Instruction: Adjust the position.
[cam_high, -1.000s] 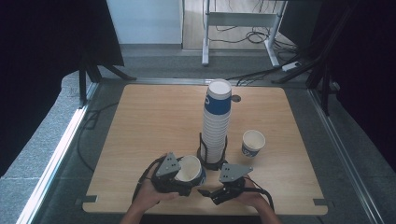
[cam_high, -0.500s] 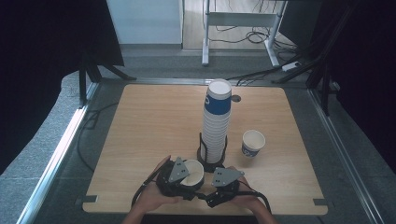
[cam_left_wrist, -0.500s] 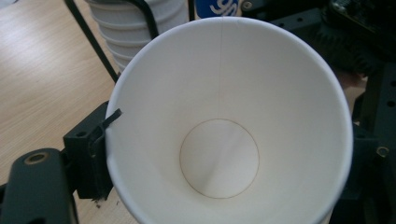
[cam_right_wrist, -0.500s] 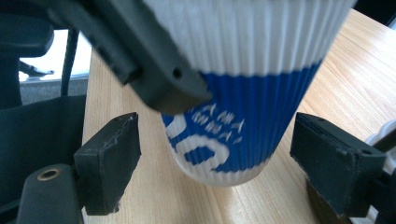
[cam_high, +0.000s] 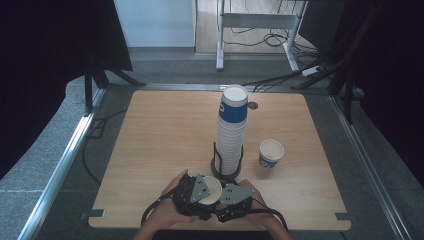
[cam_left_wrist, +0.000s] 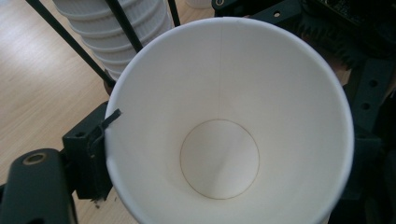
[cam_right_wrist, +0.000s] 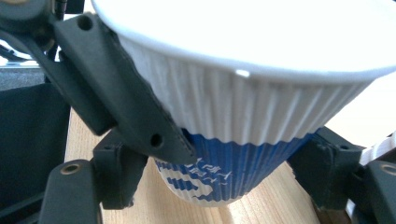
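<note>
- One wooden table (cam_high: 165, 135) carries everything; its near edge at six o'clock is partly covered by the hands.
- Tall cup stack (cam_high: 231, 130) stands at centre, its base screened by a black holder.
- Paper cup (cam_high: 212, 190) sits at six o'clock, between both claws.
- Left gripper (cam_high: 192, 192) grasps the cup's rim.
- Right gripper (cam_high: 231, 196), its jaws having just been closing, clamps the cup's ribbed wall.

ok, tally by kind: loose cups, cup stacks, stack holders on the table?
Loose paper cups: 2, the held cup between both grippers and the standing cup right of the stack
Cup stacks: 1, the tall stack
Wire holders: 1, the black holder around the stack's base
Total: 4
</note>
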